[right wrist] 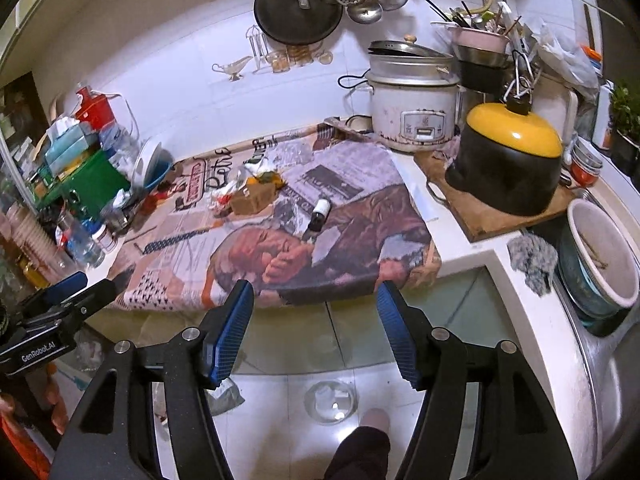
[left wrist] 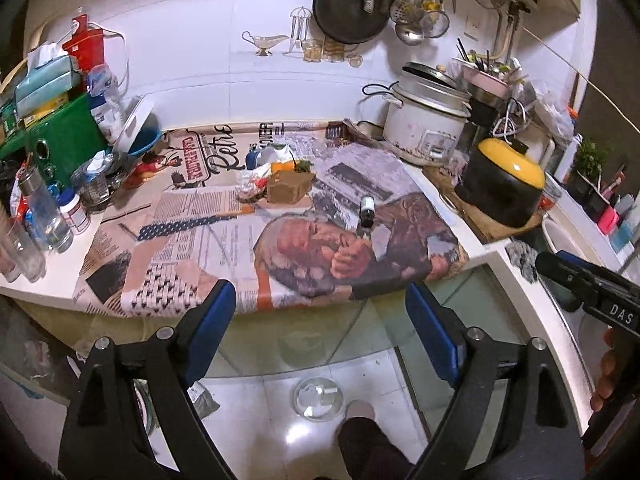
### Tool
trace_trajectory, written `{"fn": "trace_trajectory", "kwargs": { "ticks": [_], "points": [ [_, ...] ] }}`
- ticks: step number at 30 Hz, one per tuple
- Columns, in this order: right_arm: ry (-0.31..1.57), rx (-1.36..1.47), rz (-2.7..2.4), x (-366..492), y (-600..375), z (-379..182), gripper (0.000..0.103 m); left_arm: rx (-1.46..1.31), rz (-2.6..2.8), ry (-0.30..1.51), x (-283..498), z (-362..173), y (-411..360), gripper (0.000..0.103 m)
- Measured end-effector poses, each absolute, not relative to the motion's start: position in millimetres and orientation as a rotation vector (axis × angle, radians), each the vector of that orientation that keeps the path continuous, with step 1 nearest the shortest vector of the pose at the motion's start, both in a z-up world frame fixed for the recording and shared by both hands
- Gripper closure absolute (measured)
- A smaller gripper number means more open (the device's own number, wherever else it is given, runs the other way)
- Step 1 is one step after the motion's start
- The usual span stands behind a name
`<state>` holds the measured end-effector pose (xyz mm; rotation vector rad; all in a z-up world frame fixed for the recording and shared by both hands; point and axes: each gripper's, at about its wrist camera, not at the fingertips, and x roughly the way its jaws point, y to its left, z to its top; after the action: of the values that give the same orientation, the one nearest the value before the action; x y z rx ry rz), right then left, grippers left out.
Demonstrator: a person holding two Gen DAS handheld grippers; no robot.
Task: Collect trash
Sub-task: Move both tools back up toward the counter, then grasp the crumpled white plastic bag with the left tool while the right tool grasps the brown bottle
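A heap of trash lies on the newspaper-covered counter (left wrist: pixel 192 216): a brown cardboard box (left wrist: pixel 289 187), crumpled white wrappers (left wrist: pixel 252 180) and orange scraps (left wrist: pixel 282 167). A small dark bottle (left wrist: pixel 366 216) lies nearer the front. The box (right wrist: pixel 254 196) and the bottle (right wrist: pixel 316 220) also show in the right wrist view. My left gripper (left wrist: pixel 320 304) is open and empty, held off the counter's front edge. My right gripper (right wrist: pixel 316 308) is open and empty, beside it, also short of the counter. The right gripper's body (left wrist: pixel 588 284) shows at the right of the left wrist view.
A white rice cooker (left wrist: pixel 424 120) and a black pot with a yellow lid (left wrist: pixel 504 184) stand at the right. A green box (left wrist: pixel 60 136), bottles and jars crowd the left. A basin (right wrist: pixel 600 256) sits in the sink. A clear bowl (right wrist: pixel 330 402) lies on the floor.
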<state>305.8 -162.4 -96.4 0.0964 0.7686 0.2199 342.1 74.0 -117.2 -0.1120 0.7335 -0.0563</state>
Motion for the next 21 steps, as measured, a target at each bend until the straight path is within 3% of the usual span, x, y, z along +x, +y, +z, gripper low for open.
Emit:
{"fn": "trace_trajectory", "kwargs": {
  "ticks": [12,21],
  "points": [
    [0.811,0.097,0.312,428.3,-194.7,-101.3,0.043,-0.203,0.039,0.8,471.8,-125.3,63.8,0.017],
    [0.956,0.044,0.405,515.3,-201.5,-144.7,0.043,-0.232,0.174,0.894,540.8,-161.2,57.2,0.017]
  ]
}}
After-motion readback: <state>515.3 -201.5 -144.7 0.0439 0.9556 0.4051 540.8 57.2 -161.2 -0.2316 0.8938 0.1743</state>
